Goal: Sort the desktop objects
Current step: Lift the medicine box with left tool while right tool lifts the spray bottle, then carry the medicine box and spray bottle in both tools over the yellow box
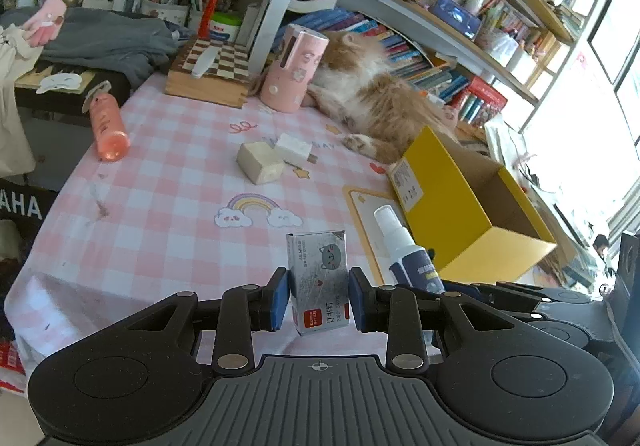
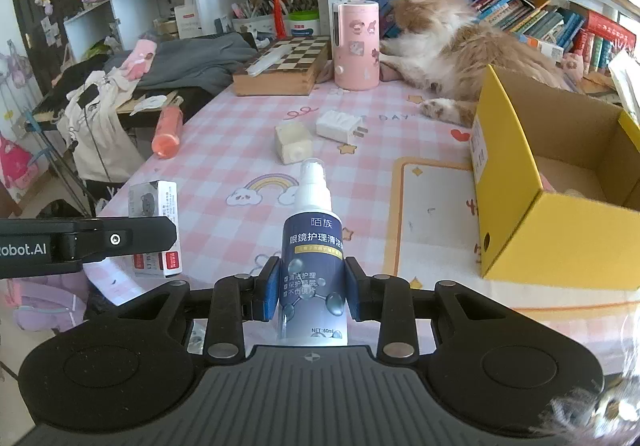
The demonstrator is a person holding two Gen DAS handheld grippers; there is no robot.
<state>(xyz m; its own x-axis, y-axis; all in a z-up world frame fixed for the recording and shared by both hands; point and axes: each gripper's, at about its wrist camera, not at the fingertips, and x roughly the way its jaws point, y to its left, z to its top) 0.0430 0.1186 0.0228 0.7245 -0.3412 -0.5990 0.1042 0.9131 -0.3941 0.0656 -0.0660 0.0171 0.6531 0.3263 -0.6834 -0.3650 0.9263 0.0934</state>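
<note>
Pinched upright between the right gripper [image 2: 311, 292] pads, the spray bottle [image 2: 311, 266] stands long axis vertical; the open yellow box [image 2: 516, 214] lies ahead and to its right, nearer this hand. Left gripper [image 1: 319, 296] clamps the staple box [image 1: 320, 282], farther from that box's opening.

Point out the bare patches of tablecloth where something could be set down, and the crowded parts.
Free: the checks around the rainbow print, between the orange bottle and the yellow box; also the white mat beside the box. Crowded: the far end, with chessboard, pink canister and cat; mid-table holds the charger and cream block.
</note>
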